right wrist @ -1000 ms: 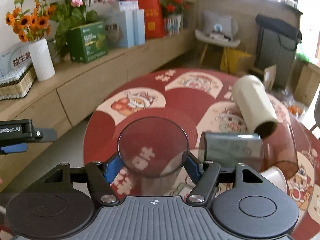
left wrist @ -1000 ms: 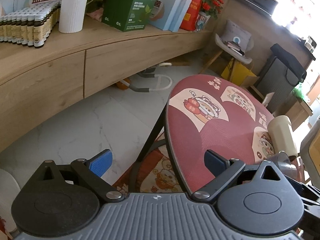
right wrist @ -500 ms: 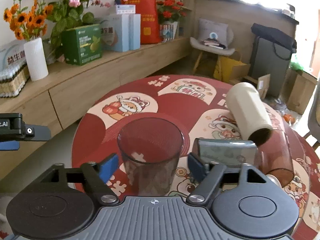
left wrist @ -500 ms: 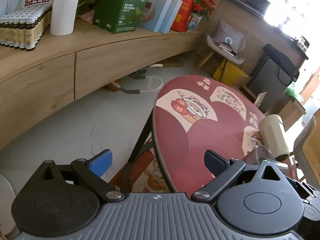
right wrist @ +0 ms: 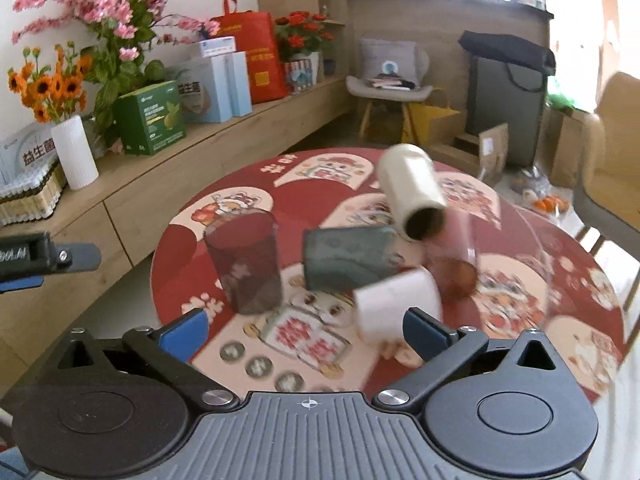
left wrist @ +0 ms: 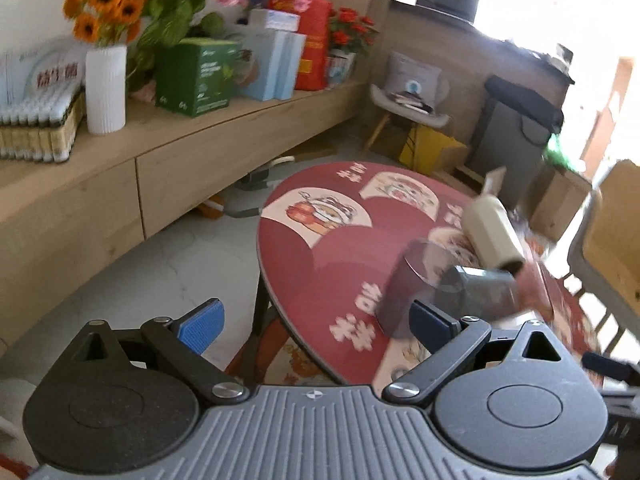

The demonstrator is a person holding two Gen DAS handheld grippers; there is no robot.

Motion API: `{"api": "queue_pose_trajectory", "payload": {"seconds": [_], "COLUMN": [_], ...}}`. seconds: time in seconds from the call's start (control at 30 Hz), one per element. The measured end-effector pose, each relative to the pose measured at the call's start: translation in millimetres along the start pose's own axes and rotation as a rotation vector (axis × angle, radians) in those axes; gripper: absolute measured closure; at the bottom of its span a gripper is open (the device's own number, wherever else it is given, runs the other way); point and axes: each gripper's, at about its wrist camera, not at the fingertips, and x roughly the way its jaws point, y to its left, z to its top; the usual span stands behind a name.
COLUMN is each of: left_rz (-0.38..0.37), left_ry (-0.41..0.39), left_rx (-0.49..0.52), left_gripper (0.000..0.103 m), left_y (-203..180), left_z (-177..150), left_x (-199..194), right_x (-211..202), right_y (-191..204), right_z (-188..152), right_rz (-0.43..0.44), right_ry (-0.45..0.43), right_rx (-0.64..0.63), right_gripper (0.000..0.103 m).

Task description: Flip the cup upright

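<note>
right gripper (right wrist: 304, 330) is wide open with nothing in it, the dark cup (right wrist: 244, 262) stands upright just ahead-left of it, so honestly any swing could clip the white cup (right wrist: 394, 304) lying by its right finger

White cup (right wrist: 394, 304) blurred, partly behind gripper (right wrist: 306, 328)

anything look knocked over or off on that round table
Yes: beside the upright smoky cup, four cups lie on their sides: cream cup, grey-green cup, white cup, reddish clear cup.
</note>
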Motion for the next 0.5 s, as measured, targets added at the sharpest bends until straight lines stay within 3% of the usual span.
{"api": "queue_pose_trajectory", "payload": {"seconds": [0.3, 0.5], "left_rz": [0.037, 0.025], "left_ry": [-0.013, -0.012], "left_rx": [0.147, 0.175], "left_gripper": [0.002, 0.000], "left_y": [-40.8, -54.7], "left_z": [-26.7, -37.5], "left_x": [-49.6, -72.0], "right_x": [-63.8, -94.4], "right_y": [-35.3, -48.6], "right_z": [-29.8, -41.3], "right_rz": [-0.015, -0.030], "right_ry": [-0.030, -0.061], "right_rx": [0.048, 0.058], "right_gripper": [0.000, 0.000]}}
